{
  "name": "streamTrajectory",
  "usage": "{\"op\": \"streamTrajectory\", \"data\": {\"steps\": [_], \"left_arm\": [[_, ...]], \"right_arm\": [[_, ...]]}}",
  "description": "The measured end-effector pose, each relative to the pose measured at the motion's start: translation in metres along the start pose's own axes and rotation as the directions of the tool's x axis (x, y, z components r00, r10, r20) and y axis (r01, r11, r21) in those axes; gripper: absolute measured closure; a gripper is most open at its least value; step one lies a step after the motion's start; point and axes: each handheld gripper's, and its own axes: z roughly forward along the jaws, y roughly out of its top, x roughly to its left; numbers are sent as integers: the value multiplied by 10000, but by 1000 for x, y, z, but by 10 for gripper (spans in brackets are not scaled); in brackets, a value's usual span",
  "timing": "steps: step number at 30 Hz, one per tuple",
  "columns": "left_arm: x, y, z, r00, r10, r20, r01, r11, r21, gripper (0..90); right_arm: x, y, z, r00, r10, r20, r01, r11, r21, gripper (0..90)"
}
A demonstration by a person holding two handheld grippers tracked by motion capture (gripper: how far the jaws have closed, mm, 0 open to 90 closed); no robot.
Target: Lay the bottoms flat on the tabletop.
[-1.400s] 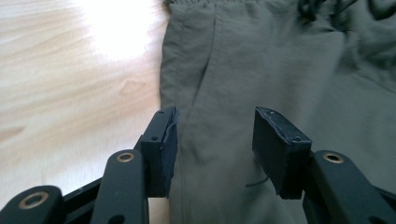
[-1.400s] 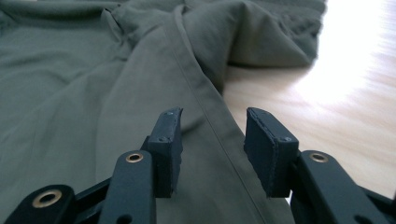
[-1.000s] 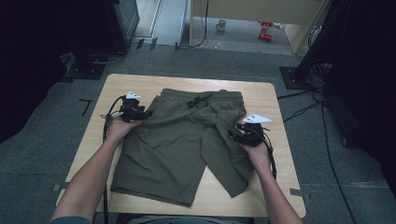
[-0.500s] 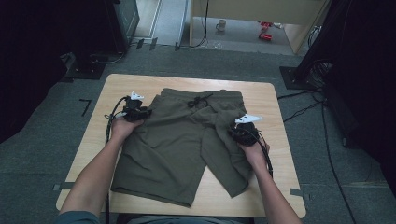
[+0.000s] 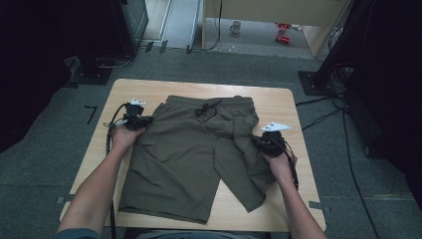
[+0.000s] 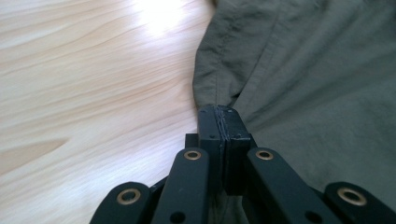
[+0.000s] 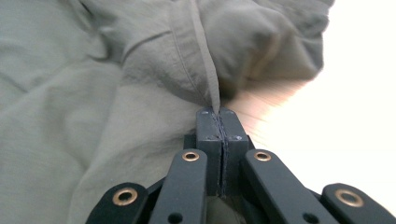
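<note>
Shorts (image 5: pixel 191 149) spread flat mid-table (image 5: pixel 293 109), waistband toward far edge. Light, limp, likely to sag and slide; best held at side seams. Left gripper (image 5: pixel 141 121) and right gripper (image 5: pixel 262 144) just closed, each pinching an outer edge.

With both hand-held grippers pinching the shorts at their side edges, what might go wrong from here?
The left hand-held gripper and right hand-held gripper each pinch only a thin fold of the shorts, so the cloth may slip out on lifting. The drawstring lies loose and could snag. One leg is already rumpled and may fold unevenly.
</note>
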Motion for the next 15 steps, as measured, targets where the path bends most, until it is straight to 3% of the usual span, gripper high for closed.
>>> {"op": "streamTrajectory", "data": {"steps": [7, 15], "left_arm": [[12, -11, -13, 9996, -273, -84, 272, 9996, -116, 900], [18, -17, -19, 9986, -516, -152, 514, 9986, -147, 900]], "right_arm": [[-18, -16, -14, 9986, 400, 334, -406, 9990, 186, 893], [-34, -48, -30, 9929, 928, 739, -965, 9941, 486, 893]]}}
